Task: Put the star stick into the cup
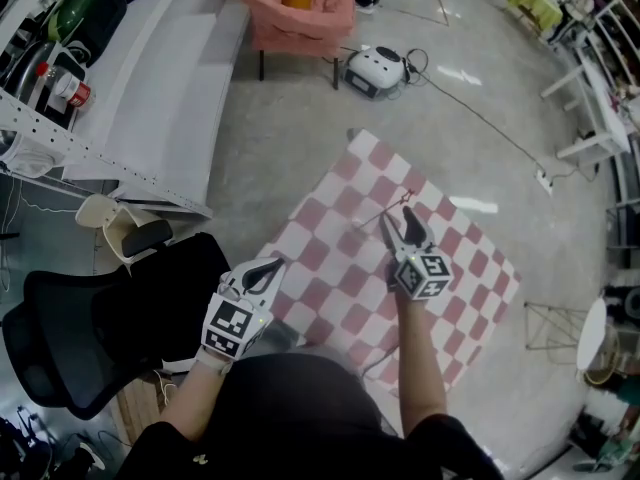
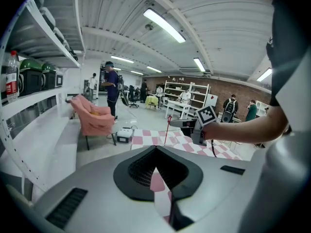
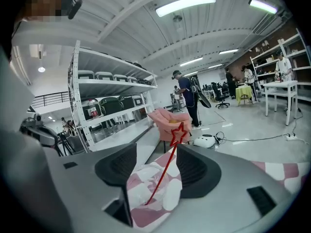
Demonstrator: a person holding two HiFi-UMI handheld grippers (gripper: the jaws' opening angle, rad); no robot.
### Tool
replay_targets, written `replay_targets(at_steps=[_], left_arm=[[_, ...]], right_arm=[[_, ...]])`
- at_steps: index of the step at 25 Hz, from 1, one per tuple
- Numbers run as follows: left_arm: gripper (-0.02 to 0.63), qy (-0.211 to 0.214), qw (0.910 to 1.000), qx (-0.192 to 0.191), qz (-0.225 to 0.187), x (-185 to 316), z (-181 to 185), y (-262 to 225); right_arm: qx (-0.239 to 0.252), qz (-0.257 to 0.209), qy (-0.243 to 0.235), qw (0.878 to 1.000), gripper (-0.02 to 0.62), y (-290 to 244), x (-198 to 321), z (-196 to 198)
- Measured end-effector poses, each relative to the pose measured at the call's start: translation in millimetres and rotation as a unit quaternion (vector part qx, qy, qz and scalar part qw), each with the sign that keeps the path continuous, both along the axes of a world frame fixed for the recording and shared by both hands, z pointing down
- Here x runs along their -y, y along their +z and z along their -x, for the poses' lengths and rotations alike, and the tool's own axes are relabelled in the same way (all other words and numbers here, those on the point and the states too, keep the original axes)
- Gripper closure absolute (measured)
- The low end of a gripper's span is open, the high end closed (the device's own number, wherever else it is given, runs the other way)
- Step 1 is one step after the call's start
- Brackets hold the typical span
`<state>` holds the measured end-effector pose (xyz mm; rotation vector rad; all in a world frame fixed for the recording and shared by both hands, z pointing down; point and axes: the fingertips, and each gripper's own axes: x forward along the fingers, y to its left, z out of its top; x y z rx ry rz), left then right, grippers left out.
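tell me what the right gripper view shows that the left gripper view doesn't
Only the right gripper view: a clear cup between the open jaws of the right hand-held gripper, with the lower end of the star stick inside it.
Only the left gripper view: that gripper seen from outside, with the forearm behind it, and the left hand-held gripper with its jaws together and nothing between them.
Both: the star stick, the pink armchair and the pink-and-white checked cloth.
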<state>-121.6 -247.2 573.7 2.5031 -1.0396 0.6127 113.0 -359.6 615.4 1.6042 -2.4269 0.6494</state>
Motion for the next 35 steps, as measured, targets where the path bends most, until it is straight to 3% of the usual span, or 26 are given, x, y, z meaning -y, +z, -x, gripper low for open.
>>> replay_targets(at_steps=[8, 15, 26, 35], left_arm=[[0.566, 0.000, 1.0000, -0.003, -0.004, -7, -6, -5], [0.566, 0.016, 0.9996, -0.014, -0.017, -10, -20, -17], [0.566, 0.087, 0.9939, -0.046, -0.051, -7, -77, -52], [0.566, 0.152, 0.9833, -0.078, -0.063, -29, -134, -72]], right_arm=[[0.010, 0.005, 0.008, 1.000, 0.325, -10, -6, 0], [0.002, -0.027, -0.004, 1.000, 0.330, -36, -31, 2], [0.022, -0.085, 0.009, 0.996, 0.540, -114, -104, -19], [0.001, -0.108, 0.033, 0.994, 0.561, -153, -175, -36]])
